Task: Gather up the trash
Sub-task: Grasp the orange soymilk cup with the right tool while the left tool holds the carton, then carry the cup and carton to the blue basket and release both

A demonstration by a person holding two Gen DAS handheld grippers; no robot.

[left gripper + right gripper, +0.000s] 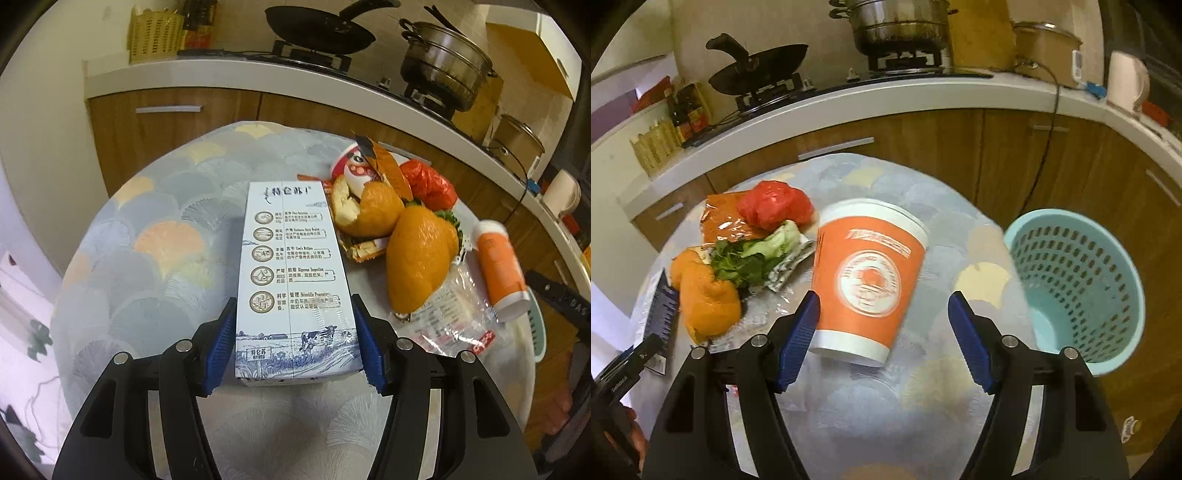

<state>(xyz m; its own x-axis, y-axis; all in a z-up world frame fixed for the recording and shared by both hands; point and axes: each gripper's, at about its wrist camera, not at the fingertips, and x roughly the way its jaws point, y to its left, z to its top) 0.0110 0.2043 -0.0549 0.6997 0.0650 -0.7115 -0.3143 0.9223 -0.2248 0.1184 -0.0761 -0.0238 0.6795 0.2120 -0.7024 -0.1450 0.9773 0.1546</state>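
The left gripper (295,343) pinches a milk carton (293,280) between its blue pads above the round table (155,229); to its right lie orange peels (419,254); the right gripper (882,332) stands spread around an orange paper cup (868,280); a teal basket (1078,291) sits further right.

Both cams sit above our tongs, looking forward and down at the round counter (155,236), close in. Left faces the stove wall; right views the same counter with the basket (1075,291) alongside. Shared: orange peel (421,254), cup (868,280), wok (317,29).
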